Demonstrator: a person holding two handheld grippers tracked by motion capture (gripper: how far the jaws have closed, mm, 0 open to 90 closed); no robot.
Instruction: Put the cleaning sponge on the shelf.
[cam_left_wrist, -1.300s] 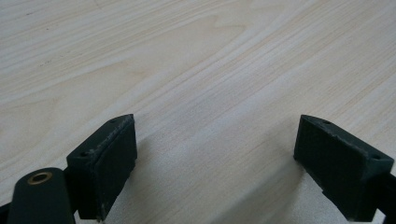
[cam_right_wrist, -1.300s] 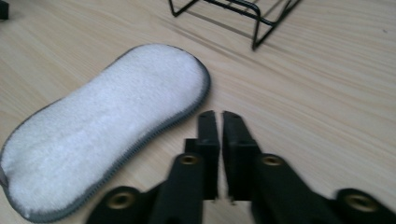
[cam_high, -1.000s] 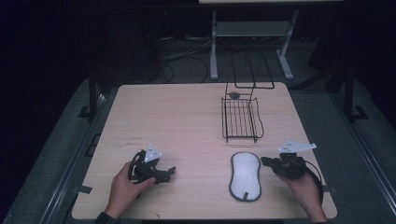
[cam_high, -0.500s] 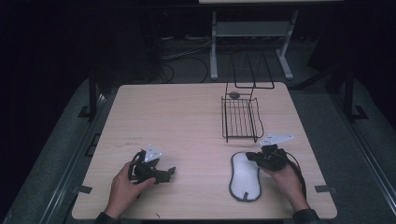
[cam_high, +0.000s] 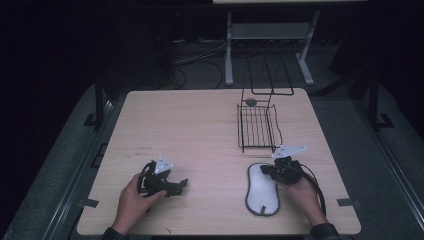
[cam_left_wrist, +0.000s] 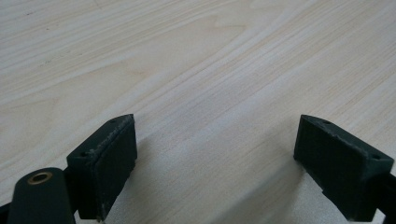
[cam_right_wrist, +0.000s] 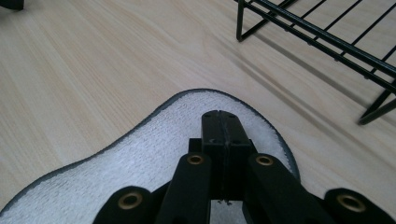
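High view: a pale wooden table stands in a dark room. A white, peanut-shaped terry pad with a dark grey bound edge, the terry pad, lies flat near the front right of the table. The right gripper sits over the pad's far end, held by the person's right hand. Just beyond it stands a black wire rack, close to the pad but not touching it. A small dark round object lies behind the rack; it is too small to identify. The left gripper rests well apart at the front left, over bare wood.

Left gripper view: its two black fingers stand spread wide, with nothing between them but wood grain.

Right gripper view: the fingers are pressed together, tips low over the pad's rounded end; whether they touch the cloth is hard to tell. No cloth is visibly caught between them.

The pad looks soft, light and limp, with a looped pile that should give good friction. It will probably droop or fold when lifted. Lying flat, it offers little to seize from above; the stitched rim at the rounded end seems the firmest place to pinch, once the fingers part.
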